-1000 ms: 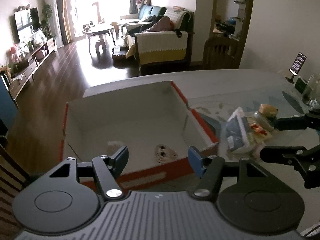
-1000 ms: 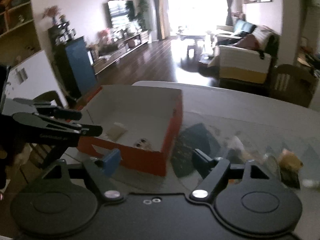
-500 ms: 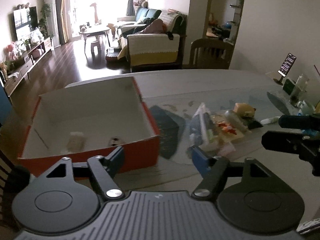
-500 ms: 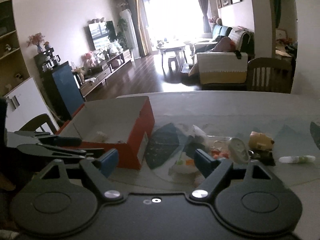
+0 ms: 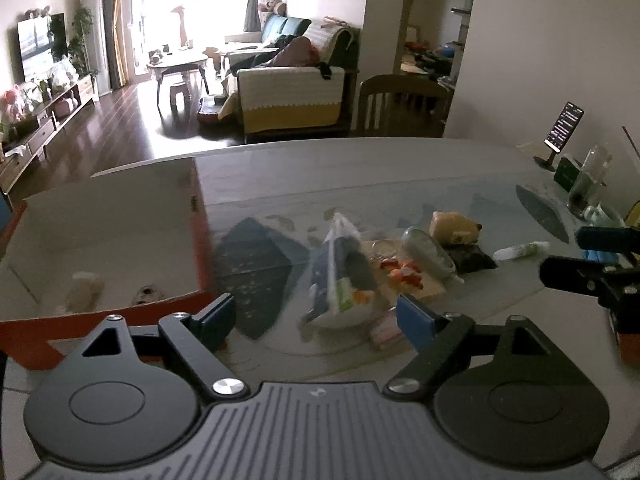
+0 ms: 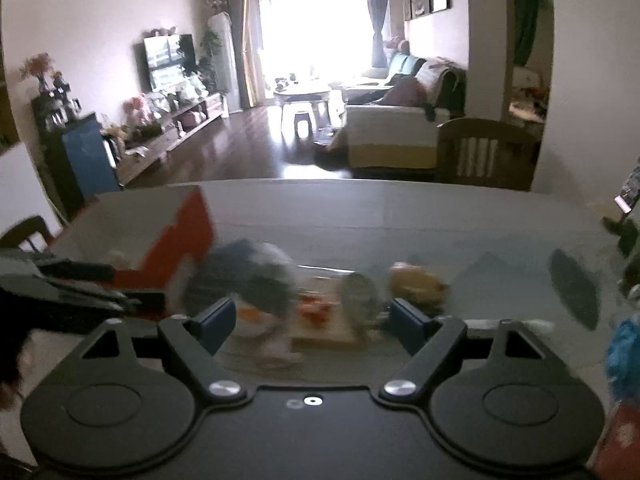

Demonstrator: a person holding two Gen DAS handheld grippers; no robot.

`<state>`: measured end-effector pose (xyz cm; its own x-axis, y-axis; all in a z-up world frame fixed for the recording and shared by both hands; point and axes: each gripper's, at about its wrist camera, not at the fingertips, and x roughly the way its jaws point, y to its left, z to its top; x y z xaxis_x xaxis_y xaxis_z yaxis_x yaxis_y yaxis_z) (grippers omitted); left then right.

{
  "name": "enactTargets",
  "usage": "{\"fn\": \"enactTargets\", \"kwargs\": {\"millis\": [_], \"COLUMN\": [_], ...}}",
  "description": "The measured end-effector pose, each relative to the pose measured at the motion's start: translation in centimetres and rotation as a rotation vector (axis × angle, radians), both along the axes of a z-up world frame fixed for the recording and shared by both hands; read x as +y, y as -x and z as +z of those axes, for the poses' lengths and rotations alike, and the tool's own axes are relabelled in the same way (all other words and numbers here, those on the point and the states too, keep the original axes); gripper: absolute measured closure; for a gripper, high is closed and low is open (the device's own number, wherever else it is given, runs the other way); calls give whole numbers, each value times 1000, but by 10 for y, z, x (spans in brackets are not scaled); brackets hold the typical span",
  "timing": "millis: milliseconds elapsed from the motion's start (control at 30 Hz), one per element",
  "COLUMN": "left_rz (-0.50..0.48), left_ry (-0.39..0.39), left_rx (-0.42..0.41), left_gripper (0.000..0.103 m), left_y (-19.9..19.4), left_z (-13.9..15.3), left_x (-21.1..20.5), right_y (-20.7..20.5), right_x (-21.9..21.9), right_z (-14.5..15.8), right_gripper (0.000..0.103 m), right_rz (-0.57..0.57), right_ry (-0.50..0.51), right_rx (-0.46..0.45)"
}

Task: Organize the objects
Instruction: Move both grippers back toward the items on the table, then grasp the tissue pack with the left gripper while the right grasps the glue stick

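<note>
2 grippers, left and right, hang empty, jaws spread, facing the pile mid-frame; next, probably pinching 1 item for the box.

Both hand-held grippers wide open, empty.

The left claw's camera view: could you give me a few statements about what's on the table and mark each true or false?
1. The red box is empty. False: two small items lie inside it.
2. The left claw is open and holds nothing. True.
3. A phone on a stand sits at the table's far right. True.
4. The small white tube lies inside the box. False: it lies on the table, right of the pile of items.
5. The plastic packet lies on the table, right of the box. True.
</note>
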<state>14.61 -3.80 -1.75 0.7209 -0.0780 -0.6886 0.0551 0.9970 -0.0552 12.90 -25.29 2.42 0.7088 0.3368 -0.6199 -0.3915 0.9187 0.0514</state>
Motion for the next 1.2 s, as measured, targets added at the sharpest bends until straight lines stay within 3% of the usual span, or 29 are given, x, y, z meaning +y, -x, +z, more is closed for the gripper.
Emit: {"fn": "enactTargets", "kwargs": {"millis": [133,467,700,933,1200], "left_rz": [11,71,73,50,48], "left_ry": [-3,-49,-98,-179,-144], "left_rx": [9,74,140,180,254], "left_gripper": [1,0,0,0,0], "left_y": [-18,-57,-87,-110,-129], "left_z": [-11,-40,-64,-83,-101], "left_x": [-18,-44,-52,-55,-45], "right_y": [-20,-91,-131,-163,-185], "right_x": [-37,-117,-129,-137,-130], "right_z": [-17,-58,-94,-110,-127], "right_gripper": [20,20,20,20,21], "right_rz": [-21,21,113,178,317], "right_ry": [51,124,220,287,353], "right_rx": [11,74,133,152,195]}}
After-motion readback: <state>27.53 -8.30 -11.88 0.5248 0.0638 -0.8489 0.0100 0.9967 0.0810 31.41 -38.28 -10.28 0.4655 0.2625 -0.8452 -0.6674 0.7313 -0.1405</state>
